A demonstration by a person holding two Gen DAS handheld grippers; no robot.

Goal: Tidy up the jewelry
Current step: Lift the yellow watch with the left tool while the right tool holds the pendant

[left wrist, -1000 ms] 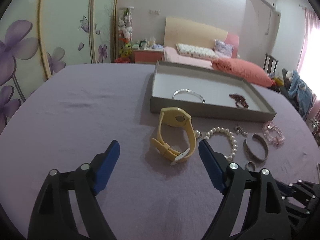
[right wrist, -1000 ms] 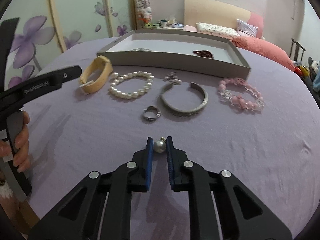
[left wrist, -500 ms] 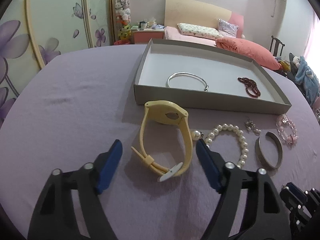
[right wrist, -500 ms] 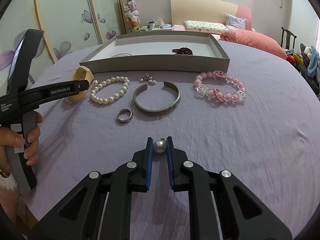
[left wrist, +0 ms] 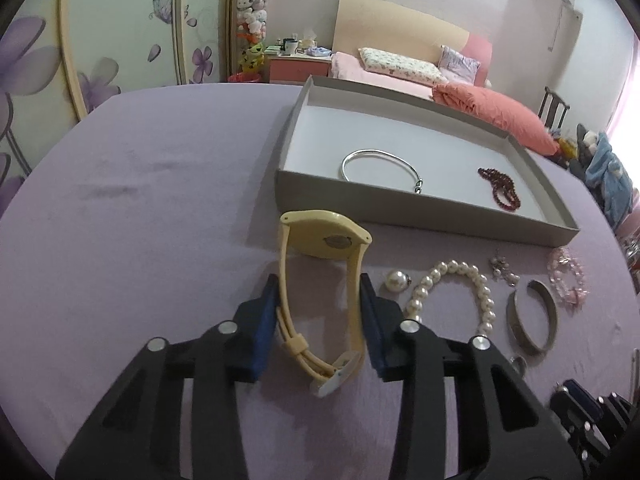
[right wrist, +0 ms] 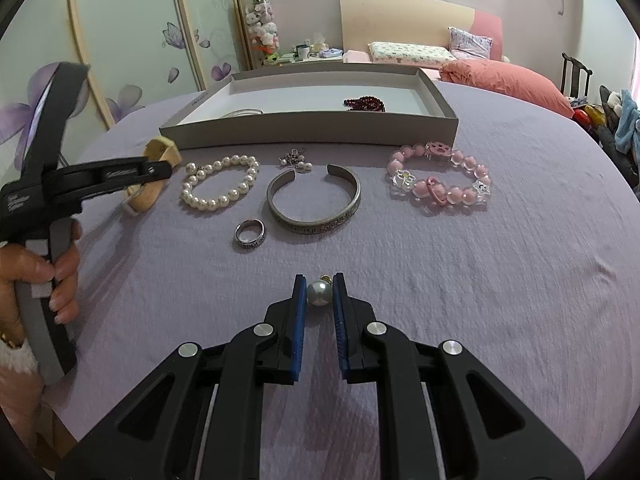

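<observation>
Currently the left gripper [left wrist: 318,300] is closing around the yellow watch [left wrist: 320,280], which is standing on edge on the purple tablecloth [left wrist: 140,220]; both blue pads are sitting right against the strap's two sides, contact looking made but not clearly squeezing. The watch is sitting just near of the grey tray [left wrist: 420,204], at its left end.

The right gripper [right wrist: 319,293] is nearly closed, pinching a single pearl earring [right wrist: 319,292] between its tips, hovering low over the cloth near the camera.

The tray is sitting at the far side of the table, holding a thin silver bangle [left wrist: 380,164] and a dark red bead bracelet [left wrist: 500,188]. Lying loose on the cloth near of the tray, left to right: a second pearl earring [left wrist: 397,281], pearl bracelet [right wrist: 220,188], small earring cluster [right wrist: 296,160], silver cuff [right wrist: 314,204] with a ring [right wrist: 250,234] near of it, pink bead bracelet [right wrist: 438,180].

A hand [right wrist: 36,276] is gripping the left tool's handle at the left edge.

Beyond the table: a bed with pink pillows [right wrist: 504,80], a floral sliding wardrobe [right wrist: 120,40] on the left, and a clear column of plush toys [right wrist: 262,28].
</observation>
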